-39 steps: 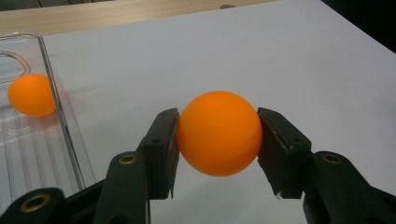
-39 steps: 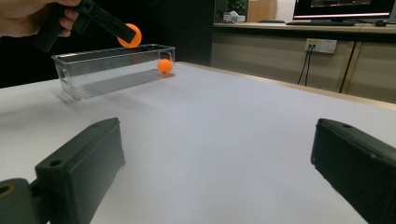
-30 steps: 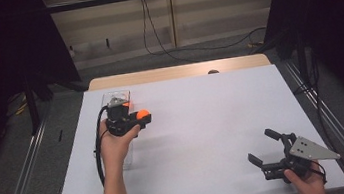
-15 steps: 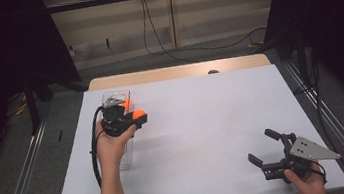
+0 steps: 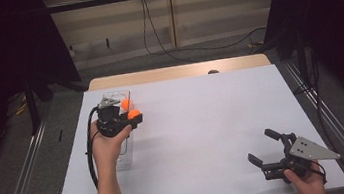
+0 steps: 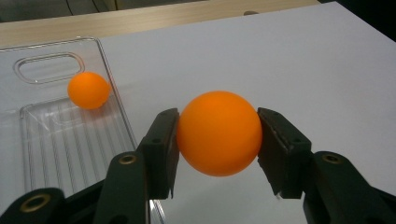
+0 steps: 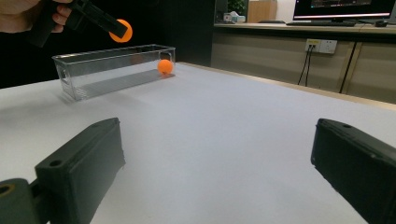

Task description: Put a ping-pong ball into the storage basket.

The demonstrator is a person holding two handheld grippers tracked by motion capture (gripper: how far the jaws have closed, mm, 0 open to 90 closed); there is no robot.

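Note:
My left gripper (image 5: 133,116) is shut on an orange ball (image 6: 218,132), held just above the right rim of a clear plastic bin (image 5: 123,156) at the table's left. A second orange ball (image 6: 88,90) lies inside that bin near its far end (image 5: 125,104). In the right gripper view the bin (image 7: 93,77) stands far off with the second ball (image 7: 164,66) in it and the held ball (image 7: 122,31) above. My right gripper (image 5: 265,149) hovers open near the table's front right corner, nothing between its jaws.
The white table top (image 5: 213,117) stretches wide between the two grippers. A wooden strip (image 5: 177,72) runs along the far edge. Metal rails (image 5: 340,125) flank the table on both sides, and cables (image 5: 163,42) lie on the floor beyond.
My left gripper has carried its orange ball a little left and farther away, closer over the bin. The right gripper has stayed where it was.

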